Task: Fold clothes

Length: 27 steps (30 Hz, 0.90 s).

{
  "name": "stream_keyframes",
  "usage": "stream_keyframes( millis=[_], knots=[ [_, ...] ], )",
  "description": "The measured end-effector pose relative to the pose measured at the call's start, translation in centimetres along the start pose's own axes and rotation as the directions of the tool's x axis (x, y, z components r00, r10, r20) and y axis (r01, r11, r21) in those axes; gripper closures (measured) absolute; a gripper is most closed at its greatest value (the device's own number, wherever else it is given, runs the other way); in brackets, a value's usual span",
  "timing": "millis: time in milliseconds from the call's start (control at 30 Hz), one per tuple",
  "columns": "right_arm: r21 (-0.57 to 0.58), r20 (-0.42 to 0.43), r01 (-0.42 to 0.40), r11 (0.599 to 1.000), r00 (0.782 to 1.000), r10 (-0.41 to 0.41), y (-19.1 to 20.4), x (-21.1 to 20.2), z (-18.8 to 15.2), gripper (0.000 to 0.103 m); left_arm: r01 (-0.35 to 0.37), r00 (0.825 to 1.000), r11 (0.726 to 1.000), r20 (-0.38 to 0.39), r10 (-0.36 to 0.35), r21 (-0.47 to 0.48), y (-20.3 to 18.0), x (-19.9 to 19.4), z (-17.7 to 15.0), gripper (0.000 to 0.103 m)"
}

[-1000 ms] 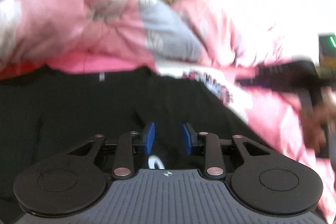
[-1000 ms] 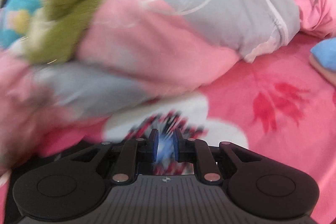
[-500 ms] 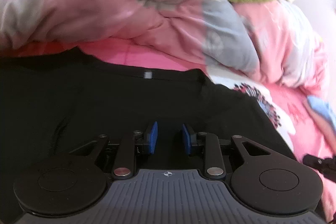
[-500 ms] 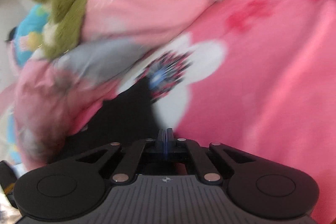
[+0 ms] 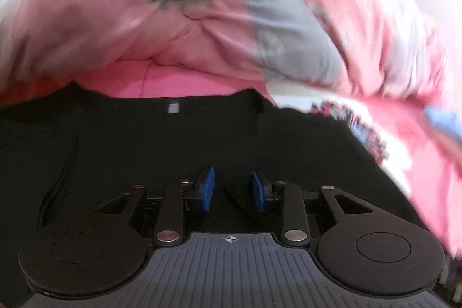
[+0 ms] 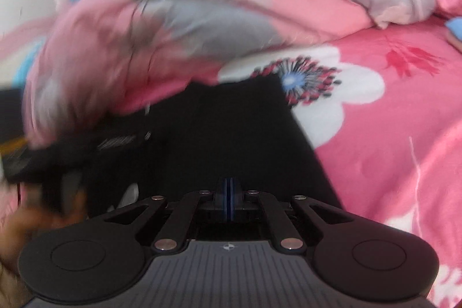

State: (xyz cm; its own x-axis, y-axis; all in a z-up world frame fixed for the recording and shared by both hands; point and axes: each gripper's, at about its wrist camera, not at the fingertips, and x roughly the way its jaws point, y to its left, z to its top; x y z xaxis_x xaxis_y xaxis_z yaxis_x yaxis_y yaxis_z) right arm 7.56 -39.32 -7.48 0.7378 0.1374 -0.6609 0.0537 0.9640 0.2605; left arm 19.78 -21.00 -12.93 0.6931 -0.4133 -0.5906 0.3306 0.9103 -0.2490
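Right wrist view: the right claw has closed from slightly apart to pads together over the black T-shirt, and whether it pinches cloth cannot be told. Meanwhile the left claw stays apart above the shirt, its collar now at 12 o'clock, spread flat on the pink bed sheet — likely readying a fold.

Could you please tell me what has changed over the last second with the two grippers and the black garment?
The right gripper has closed its jaws and swung from above the flowered sheet to above the black garment; whether it pinches cloth cannot be told. The left gripper slid along the garment, bringing its collar label into view. Its jaws stayed partly open.
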Motion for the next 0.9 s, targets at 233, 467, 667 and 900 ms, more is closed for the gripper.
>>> stream_keyframes(
  millis=[233,467,667,900],
  knots=[
    [-0.141,-0.056,0.026,0.990,0.998,-0.034,2.4,-4.8,-2.5,0.101,0.015,1.000,1.000,0.010,-0.015,-0.023,0.6,-0.5,-0.2,0.073],
    [-0.145,0.031,0.025,0.989,0.999,-0.021,4.8,-1.5,1.2,0.101,0.035,0.999,0.999,0.013,-0.034,-0.036,0.9,-0.1,-0.3,0.073],
    [-0.204,-0.074,-0.034,0.978,0.997,0.019,7.1,-1.3,-3.4,0.101,0.052,0.999,0.997,0.017,-0.051,-0.050,1.2,0.0,-0.4,0.073],
    [-0.055,-0.019,-0.019,0.998,1.000,0.018,5.5,-7.2,-3.6,0.100,0.046,0.999,0.998,-0.006,-0.046,-0.030,1.1,-3.6,0.7,0.072]
  ],
)
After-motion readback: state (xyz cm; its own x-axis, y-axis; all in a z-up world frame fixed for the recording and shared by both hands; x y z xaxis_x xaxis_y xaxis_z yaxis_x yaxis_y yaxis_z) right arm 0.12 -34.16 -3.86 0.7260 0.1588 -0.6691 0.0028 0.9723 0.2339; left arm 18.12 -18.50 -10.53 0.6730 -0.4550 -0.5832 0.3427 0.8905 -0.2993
